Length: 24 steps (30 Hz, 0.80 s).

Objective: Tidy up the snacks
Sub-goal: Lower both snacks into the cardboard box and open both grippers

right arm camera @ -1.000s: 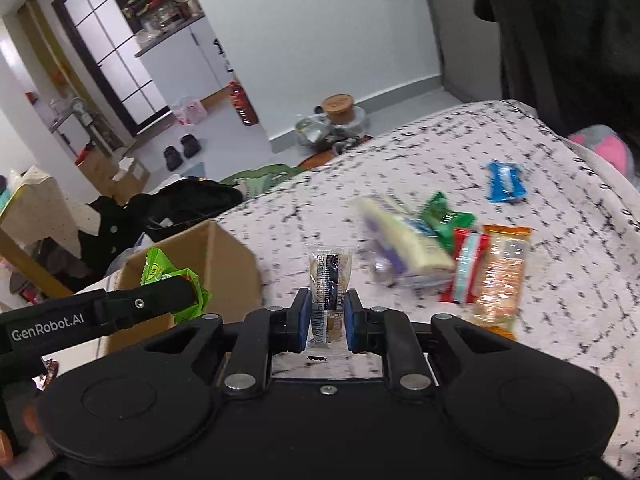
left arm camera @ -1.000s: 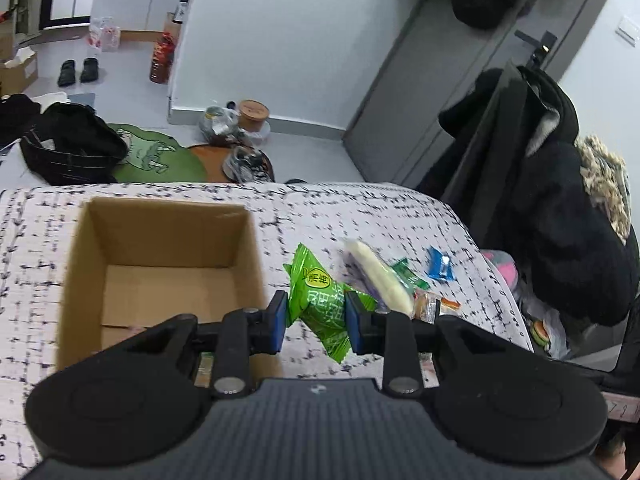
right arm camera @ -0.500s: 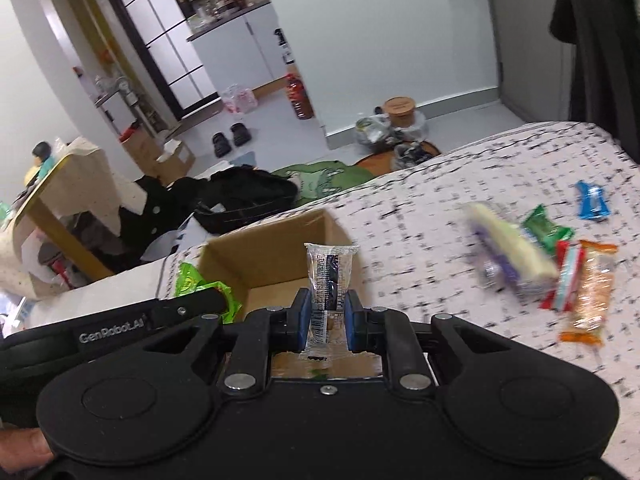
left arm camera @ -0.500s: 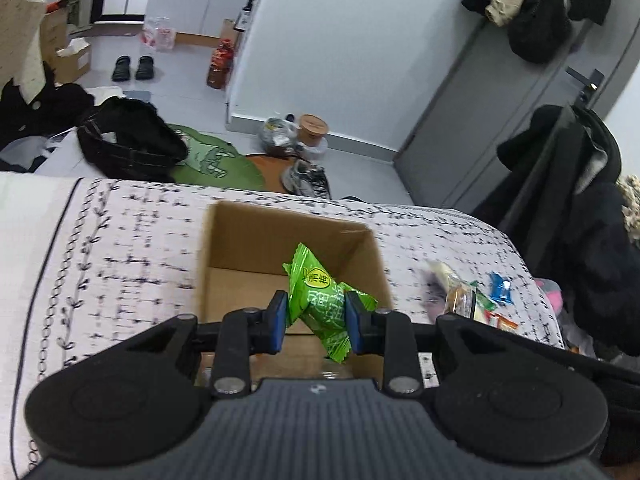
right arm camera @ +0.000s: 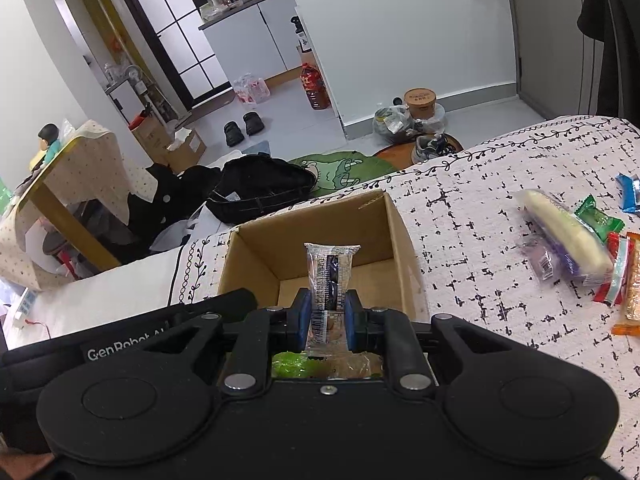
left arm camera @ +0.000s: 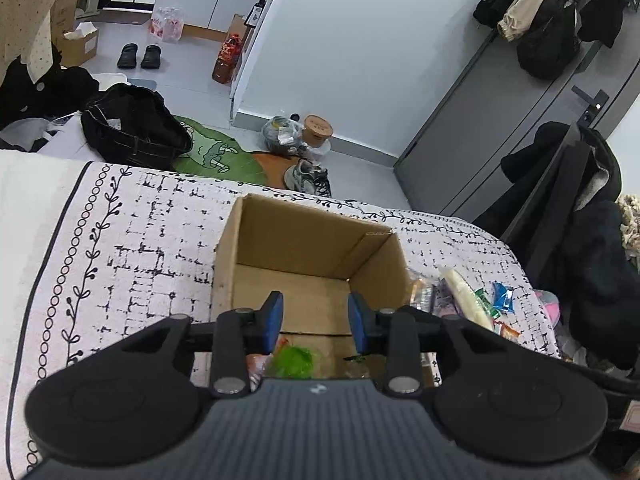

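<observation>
An open cardboard box [left arm camera: 312,236] [right arm camera: 400,240] stands on the patterned cloth. My left gripper [left arm camera: 316,318] hangs over it with its jaws opening and nothing between the blue pads. The green snack packet [left arm camera: 294,360] [right arm camera: 290,364] lies blurred on the box floor below, beside other wrapped snacks. My right gripper [right arm camera: 325,318] is shut on a clear packet with a dark bar inside [right arm camera: 330,276], held upright above the box. The left gripper's black body [right arm camera: 132,344] shows at the lower left of the right wrist view.
Loose snacks lie on the cloth right of the box: a pale long packet [right arm camera: 568,232], a green one [right arm camera: 598,218], a blue one [right arm camera: 630,194], red and orange ones [right arm camera: 624,276]. Past the bed edge the floor holds a black bag [left arm camera: 132,128], shoes and a chair with coats [left arm camera: 580,216].
Both grippers swung left from the snack pile to above the box. The left jaws parted and the green packet dropped into the box. The right gripper kept its clear packet.
</observation>
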Each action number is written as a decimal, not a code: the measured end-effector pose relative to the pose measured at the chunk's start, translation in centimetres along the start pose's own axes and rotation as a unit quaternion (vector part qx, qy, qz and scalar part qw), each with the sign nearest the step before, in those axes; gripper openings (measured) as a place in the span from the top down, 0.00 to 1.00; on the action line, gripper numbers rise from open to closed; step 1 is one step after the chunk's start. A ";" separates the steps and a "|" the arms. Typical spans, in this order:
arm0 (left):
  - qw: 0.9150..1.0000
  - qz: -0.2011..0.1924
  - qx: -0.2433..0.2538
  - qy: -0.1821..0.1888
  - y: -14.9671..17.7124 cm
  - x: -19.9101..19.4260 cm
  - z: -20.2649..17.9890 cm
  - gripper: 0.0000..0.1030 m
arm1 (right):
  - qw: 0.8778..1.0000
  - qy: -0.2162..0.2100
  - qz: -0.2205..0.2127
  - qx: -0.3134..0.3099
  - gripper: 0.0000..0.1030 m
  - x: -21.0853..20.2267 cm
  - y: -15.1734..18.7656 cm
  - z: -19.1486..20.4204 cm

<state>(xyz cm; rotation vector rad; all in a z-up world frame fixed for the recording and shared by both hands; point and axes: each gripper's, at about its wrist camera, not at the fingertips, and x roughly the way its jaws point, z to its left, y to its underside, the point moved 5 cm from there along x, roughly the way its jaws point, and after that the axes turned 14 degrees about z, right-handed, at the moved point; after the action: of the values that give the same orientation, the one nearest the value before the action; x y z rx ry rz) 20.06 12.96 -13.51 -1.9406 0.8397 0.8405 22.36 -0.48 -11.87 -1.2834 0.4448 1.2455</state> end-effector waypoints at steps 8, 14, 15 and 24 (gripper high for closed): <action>1.000 -0.009 -0.012 -0.022 0.1 -0.4 0.9 0.50 | 1.000 -0.001 0.010 -0.005 0.75 0.2 0.4 0.1; 0.999 -0.013 -0.002 -0.048 0.3 -0.4 0.1 0.30 | 1.000 0.012 0.010 0.013 0.73 -0.8 0.5 -1.9; 0.999 -0.014 0.002 -0.051 0.3 -0.3 -0.3 0.28 | 1.000 0.016 0.008 0.017 0.73 -1.2 0.6 -2.5; 0.998 -0.017 0.057 -0.036 0.6 0.9 -5.5 0.17 | 0.997 0.073 0.001 0.034 0.69 -4.1 1.7 -8.7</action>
<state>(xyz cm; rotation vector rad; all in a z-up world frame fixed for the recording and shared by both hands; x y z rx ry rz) 21.38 7.64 -12.18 -1.8092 0.7934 0.8204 22.62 -10.27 -12.01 -1.3218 0.5891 1.1326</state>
